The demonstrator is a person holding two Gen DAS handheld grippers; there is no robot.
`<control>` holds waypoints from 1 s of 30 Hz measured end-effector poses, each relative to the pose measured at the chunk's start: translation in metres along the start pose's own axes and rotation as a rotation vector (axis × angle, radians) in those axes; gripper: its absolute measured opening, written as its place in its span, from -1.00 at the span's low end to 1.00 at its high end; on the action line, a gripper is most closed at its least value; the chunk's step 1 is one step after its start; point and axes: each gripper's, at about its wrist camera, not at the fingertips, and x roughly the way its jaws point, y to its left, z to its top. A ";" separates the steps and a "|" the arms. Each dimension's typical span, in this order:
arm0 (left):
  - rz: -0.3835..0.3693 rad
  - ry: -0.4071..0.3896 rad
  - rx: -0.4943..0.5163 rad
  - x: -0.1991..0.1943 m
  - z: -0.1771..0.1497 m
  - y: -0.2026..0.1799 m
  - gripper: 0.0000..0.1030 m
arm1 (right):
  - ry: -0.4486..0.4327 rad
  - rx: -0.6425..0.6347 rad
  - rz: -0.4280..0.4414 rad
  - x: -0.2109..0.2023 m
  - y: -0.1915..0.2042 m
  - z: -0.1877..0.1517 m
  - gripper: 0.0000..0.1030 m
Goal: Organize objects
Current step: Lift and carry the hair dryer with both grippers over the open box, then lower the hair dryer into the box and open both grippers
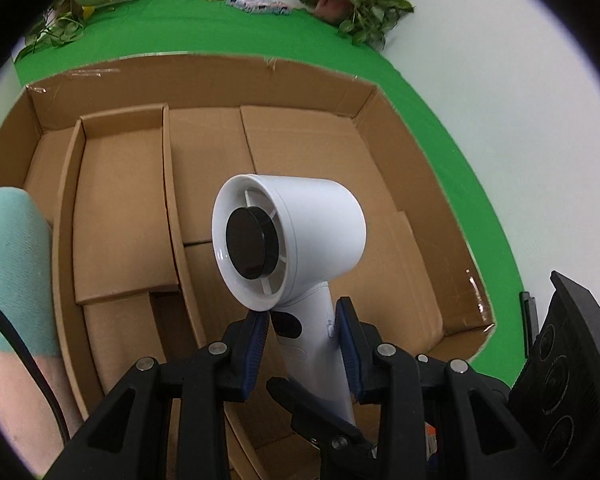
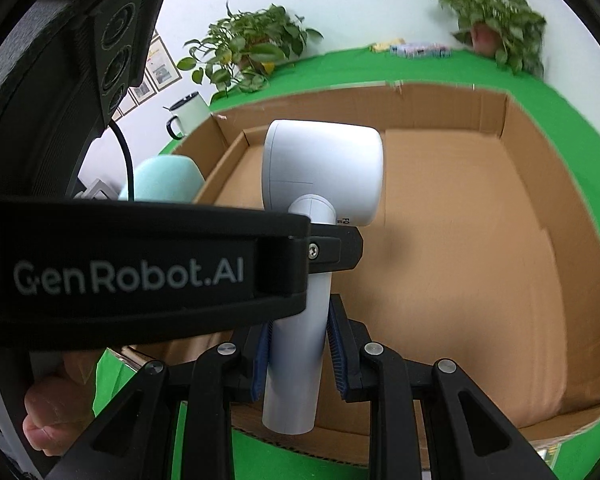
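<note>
A white hair dryer [image 1: 320, 224] with a black round cap on its end hangs over an open cardboard box [image 1: 220, 76]. My left gripper [image 1: 304, 320] is shut on the upper part of its handle, blue pads [image 1: 350, 344] on both sides. In the right wrist view the same hair dryer [image 2: 324, 168] points away. My right gripper [image 2: 298, 328] is shut on the lower handle. The left gripper's black body [image 2: 140, 272] crosses in front from the left and hides part of the handle. The box [image 2: 420, 104] lies below, its wide right compartment bare.
Cardboard dividers [image 1: 168, 184] split the box's left side into narrow compartments. Green cloth [image 1: 440, 128] covers the table around it. Potted plants [image 2: 252, 52] [image 2: 496, 20], a white mug [image 2: 186, 116] and some packets [image 1: 256, 3] stand at the back. A teal sleeve [image 1: 12, 264] is at left.
</note>
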 end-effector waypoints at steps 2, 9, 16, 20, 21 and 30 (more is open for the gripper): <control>0.002 0.018 -0.010 0.006 0.000 0.001 -0.37 | 0.014 0.018 0.006 0.001 -0.007 -0.007 -0.54; 0.010 0.049 -0.031 0.016 -0.004 0.003 -0.36 | 0.053 0.057 0.010 0.017 -0.025 -0.012 -0.55; 0.033 0.057 -0.057 0.011 -0.002 0.005 -0.32 | 0.063 0.060 0.008 0.010 -0.021 -0.018 -0.58; 0.060 0.054 -0.059 0.006 -0.006 0.008 -0.29 | 0.056 0.047 0.009 0.011 -0.011 -0.019 -0.56; 0.063 0.051 -0.059 0.006 -0.007 0.006 -0.31 | 0.055 0.043 0.007 0.010 -0.009 -0.019 -0.53; 0.083 -0.060 -0.021 -0.035 -0.015 0.009 -0.32 | 0.039 0.063 0.010 0.002 -0.011 -0.021 -0.39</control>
